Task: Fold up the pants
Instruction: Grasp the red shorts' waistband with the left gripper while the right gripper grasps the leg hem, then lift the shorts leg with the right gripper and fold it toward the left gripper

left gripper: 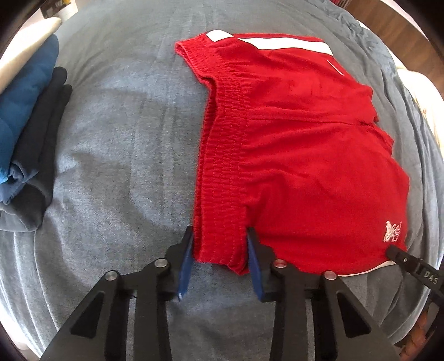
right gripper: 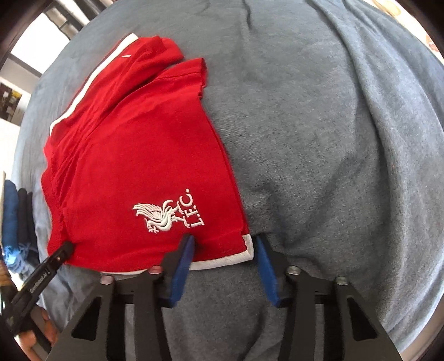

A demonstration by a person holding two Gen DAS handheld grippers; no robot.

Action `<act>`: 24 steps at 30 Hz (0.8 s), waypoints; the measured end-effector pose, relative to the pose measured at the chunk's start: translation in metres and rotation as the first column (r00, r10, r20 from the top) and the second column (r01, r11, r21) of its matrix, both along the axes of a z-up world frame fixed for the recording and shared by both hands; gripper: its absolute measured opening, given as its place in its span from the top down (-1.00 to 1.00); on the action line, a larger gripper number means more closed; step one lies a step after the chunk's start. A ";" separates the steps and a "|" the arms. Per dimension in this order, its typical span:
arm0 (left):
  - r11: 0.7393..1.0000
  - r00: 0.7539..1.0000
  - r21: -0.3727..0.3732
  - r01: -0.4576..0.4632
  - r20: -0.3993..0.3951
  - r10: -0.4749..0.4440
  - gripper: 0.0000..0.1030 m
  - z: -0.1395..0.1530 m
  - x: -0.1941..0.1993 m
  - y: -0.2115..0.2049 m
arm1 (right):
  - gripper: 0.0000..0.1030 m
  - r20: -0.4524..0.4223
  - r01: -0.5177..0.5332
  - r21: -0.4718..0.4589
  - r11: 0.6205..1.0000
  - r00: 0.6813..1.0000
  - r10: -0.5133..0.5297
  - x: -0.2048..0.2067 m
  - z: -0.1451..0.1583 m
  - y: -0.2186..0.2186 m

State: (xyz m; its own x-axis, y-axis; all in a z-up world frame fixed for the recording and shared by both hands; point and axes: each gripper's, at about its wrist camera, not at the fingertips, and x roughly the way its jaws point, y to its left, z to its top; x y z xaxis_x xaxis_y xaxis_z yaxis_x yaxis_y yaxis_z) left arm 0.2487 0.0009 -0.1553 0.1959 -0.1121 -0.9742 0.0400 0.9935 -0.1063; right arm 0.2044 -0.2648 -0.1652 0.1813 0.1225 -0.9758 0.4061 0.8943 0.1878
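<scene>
Red shorts with white side stripes and a white L.F.C. crest lie flat on a grey bedsheet. My left gripper is open, its blue-padded fingers on either side of the near corner of the elastic waistband. My right gripper is open, its fingers straddling the white-trimmed hem corner of the near leg. The right gripper's finger shows at the left wrist view's right edge; the left gripper's finger shows in the right wrist view.
A stack of folded clothes, blue and dark, lies at the left on the sheet. The grey sheet is wrinkled at the right. A wooden floor shows beyond the bed's far edge.
</scene>
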 end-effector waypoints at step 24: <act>0.998 0.999 0.047 -0.031 0.010 0.031 0.41 0.080 0.007 -0.004 | 0.85 0.072 -0.085 -0.009 0.996 0.994 0.086 0.047 0.108 0.008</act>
